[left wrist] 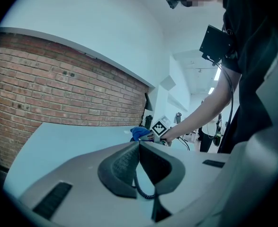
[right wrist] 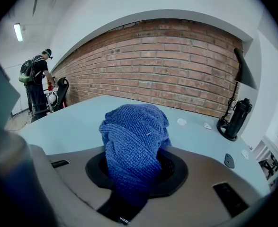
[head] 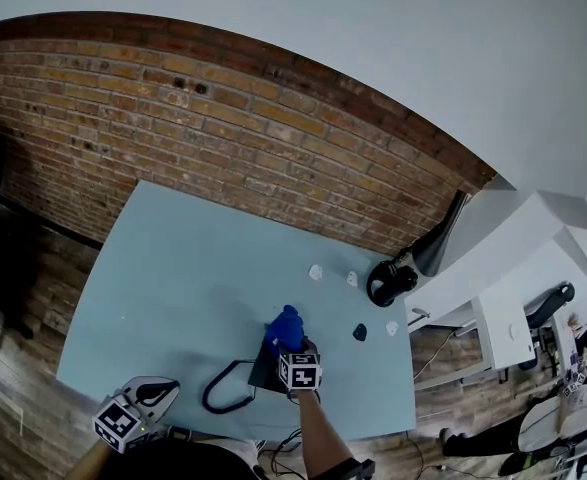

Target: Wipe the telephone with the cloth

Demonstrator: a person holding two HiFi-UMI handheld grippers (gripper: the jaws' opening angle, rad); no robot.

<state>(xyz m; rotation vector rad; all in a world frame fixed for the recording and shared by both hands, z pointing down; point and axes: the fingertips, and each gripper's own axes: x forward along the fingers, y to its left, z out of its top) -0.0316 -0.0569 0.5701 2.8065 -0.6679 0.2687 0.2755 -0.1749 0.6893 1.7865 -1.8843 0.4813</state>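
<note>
A black telephone lies near the table's front edge, and its coiled cord loops out to the left. My right gripper hangs just over the phone, shut on a bunched blue cloth. That cloth fills the space between the right gripper's jaws and hides the phone in the right gripper view. My left gripper is at the front left corner of the table, apart from the phone. Its jaw tips meet with nothing held. The cord shows beyond them.
The light blue table stands against a brick wall. A black device on a stand, some small white scraps and a small dark piece lie at the right. White desks stand further right. A person stands far left.
</note>
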